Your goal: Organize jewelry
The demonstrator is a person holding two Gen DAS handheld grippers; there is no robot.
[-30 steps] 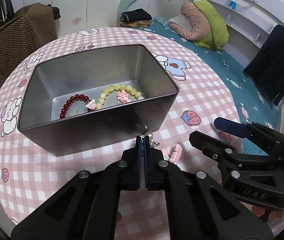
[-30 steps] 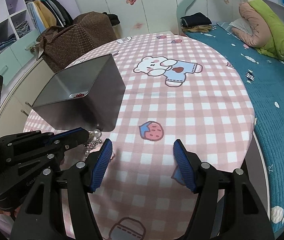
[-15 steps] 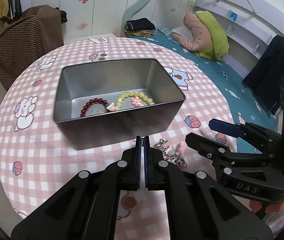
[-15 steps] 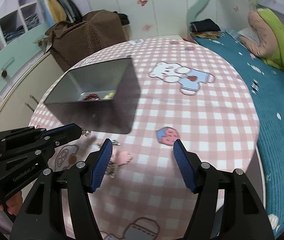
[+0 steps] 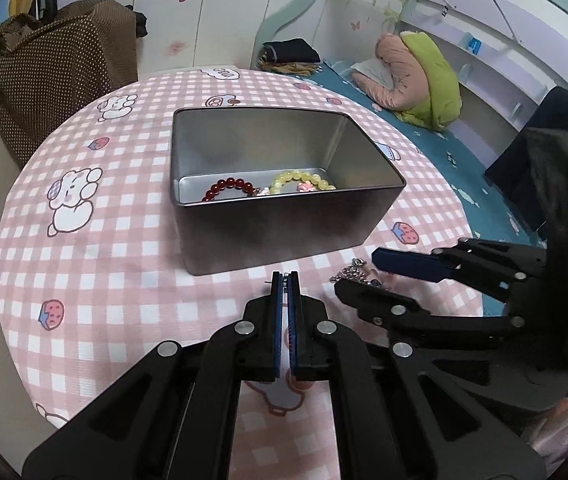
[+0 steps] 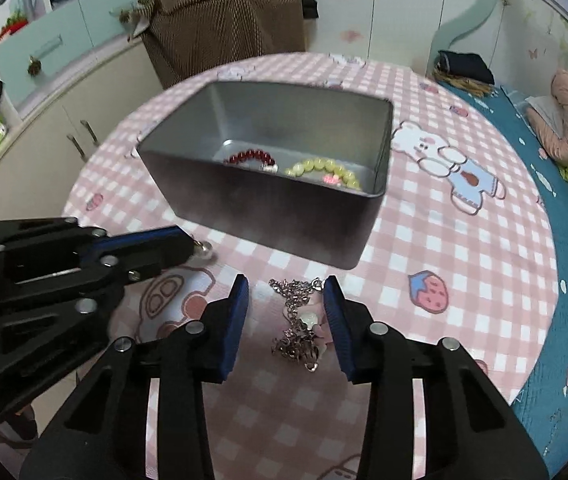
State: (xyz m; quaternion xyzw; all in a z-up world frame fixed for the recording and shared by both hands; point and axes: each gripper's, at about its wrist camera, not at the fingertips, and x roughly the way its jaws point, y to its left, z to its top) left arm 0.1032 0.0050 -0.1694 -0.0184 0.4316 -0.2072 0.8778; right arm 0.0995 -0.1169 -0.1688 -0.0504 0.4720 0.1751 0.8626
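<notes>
Two bead bracelets (image 6: pixel 295 164) already lie in my tin (image 6: pixel 284 216); the silver chain (image 6: pixel 295 320), at its six o'clock on the surface (image 6: pixel 463 248), remains. My right claw (image 6: pixel 285 316) is closing around it; my left claw (image 5: pixel 282 280) is pressed together.

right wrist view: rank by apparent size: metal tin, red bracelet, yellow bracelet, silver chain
1. metal tin
2. silver chain, though it lies nearest the camera
3. yellow bracelet and red bracelet: both partly hidden by the tin wall, too close to rank
</notes>
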